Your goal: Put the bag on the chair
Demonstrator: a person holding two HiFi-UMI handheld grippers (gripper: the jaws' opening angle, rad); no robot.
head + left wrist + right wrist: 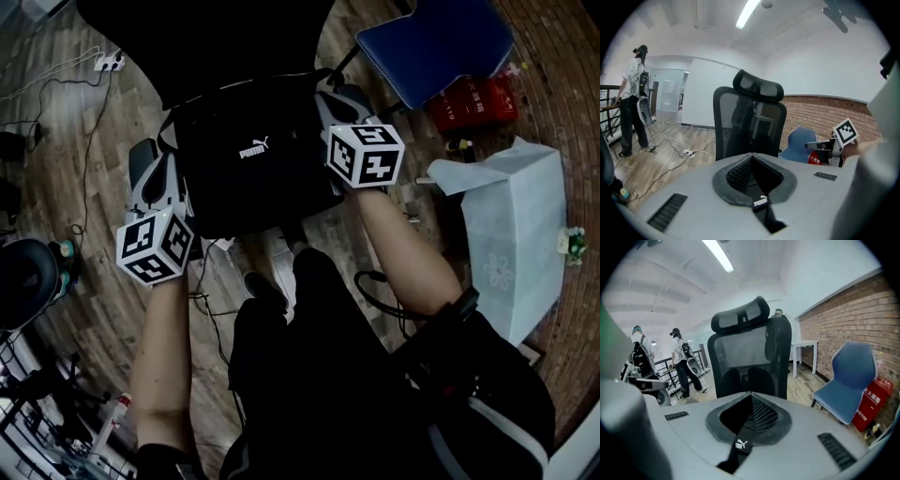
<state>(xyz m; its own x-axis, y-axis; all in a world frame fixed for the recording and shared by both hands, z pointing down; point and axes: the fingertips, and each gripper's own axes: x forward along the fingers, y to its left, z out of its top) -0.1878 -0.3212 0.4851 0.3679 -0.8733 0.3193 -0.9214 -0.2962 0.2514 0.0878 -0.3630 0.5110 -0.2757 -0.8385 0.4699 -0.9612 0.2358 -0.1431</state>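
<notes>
The black office chair (pixel 750 126) stands just beyond the black bag (pixel 248 159), which hangs above the wood floor (pixel 75 216) between both grippers. The left gripper (pixel 752 159) is clamped on the bag by a strap (pixel 764 215) at its left edge. The right gripper (pixel 751 397) is clamped likewise at its right edge.

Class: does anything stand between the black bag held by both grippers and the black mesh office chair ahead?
Nothing visible does. The black fabric bag hangs directly before the black mesh office chair, with only open air between them. The blue plastic chair stands off to the right, clear of that path.
</notes>
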